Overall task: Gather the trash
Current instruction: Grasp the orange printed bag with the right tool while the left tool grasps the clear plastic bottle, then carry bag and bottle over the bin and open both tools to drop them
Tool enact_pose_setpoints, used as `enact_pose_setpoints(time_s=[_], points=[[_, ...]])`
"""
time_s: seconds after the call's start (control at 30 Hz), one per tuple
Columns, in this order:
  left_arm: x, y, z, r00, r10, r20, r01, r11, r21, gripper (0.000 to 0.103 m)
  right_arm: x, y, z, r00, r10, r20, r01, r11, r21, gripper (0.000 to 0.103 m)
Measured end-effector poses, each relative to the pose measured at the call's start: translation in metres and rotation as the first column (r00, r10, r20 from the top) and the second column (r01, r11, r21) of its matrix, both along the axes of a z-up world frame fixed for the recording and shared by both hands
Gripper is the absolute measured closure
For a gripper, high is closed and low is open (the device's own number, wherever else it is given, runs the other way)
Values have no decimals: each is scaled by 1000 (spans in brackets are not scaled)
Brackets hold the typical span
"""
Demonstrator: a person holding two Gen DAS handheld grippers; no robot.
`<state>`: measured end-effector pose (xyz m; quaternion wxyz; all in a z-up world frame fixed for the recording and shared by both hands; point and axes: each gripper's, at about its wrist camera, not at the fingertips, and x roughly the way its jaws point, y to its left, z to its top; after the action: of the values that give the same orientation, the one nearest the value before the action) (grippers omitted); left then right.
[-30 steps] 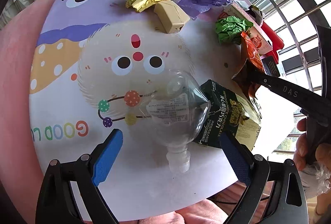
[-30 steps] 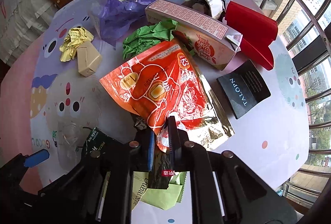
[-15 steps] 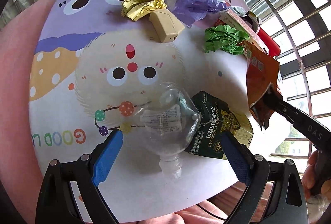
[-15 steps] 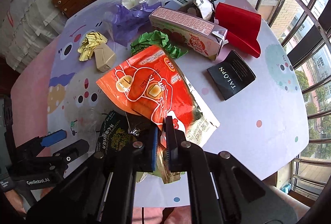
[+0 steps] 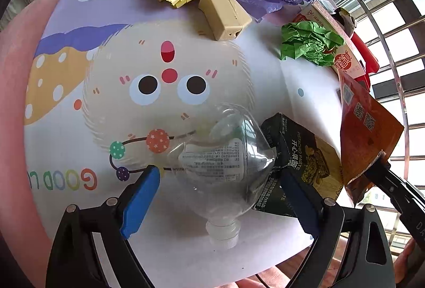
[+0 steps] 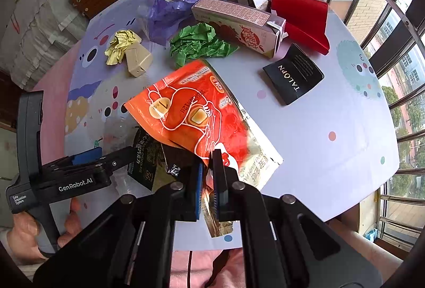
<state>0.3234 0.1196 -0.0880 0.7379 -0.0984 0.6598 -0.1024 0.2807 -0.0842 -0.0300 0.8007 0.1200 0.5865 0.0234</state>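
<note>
Clamped in the right gripper [image 6: 207, 176]: an orange foil pouch [image 6: 196, 112], lifted by one corner above the cartoon-print table [image 6: 332, 112]. Spread wide on the left gripper [image 5: 220, 197], blue pads [image 5: 139, 201] either side of a crushed clear bottle [image 5: 225, 163], capped, seemingly empty, lying beside a dark green chocolate carton [image 5: 300, 160]. Farther back: crumpled green paper [image 6: 199, 45], a pink drink carton [image 6: 239, 22], a yellow wrapper [image 6: 120, 47].

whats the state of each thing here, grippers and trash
left gripper: open, straddling the bottle
right gripper: shut on orange pouch
orange pouch: torn open, lifted by one end
clear plastic bottle: crushed, capped, lying down
dark chocolate wrapper: crumpled, beside bottle
green paper: balled up
milk carton: lying on its side
</note>
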Motion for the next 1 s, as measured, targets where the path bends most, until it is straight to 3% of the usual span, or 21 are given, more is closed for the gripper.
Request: enact_pose_setpoints(time_s=[0.17,0.27,0.5,0.73,0.87,1.0], points=[[4,13,-4,999,41,-27,-43,994,-96,28,-2,0,3,1000,5,1,-5,1000,-3,99],[2,24,-6,998,61,-30,-64,991,-119,30,-1,0,4,1000,11,2,-11,1000,-3,99],[-6,26,4,1000,21,22,-20,998,-52,31,-4,5,10,998,61,8,-61,998,7,100],[-31,23,35,996,33,88,-30,999,-31,33,-16,-1,23,990,136,43,-138,989,52,101],[-56,16,60,989,68,128,-63,997,-45,47,-28,-15,34,979,188,79,-195,977,92,102],[-89,0,80,975,105,196,-104,994,-18,49,-45,-30,38,956,272,105,-283,954,100,102]])
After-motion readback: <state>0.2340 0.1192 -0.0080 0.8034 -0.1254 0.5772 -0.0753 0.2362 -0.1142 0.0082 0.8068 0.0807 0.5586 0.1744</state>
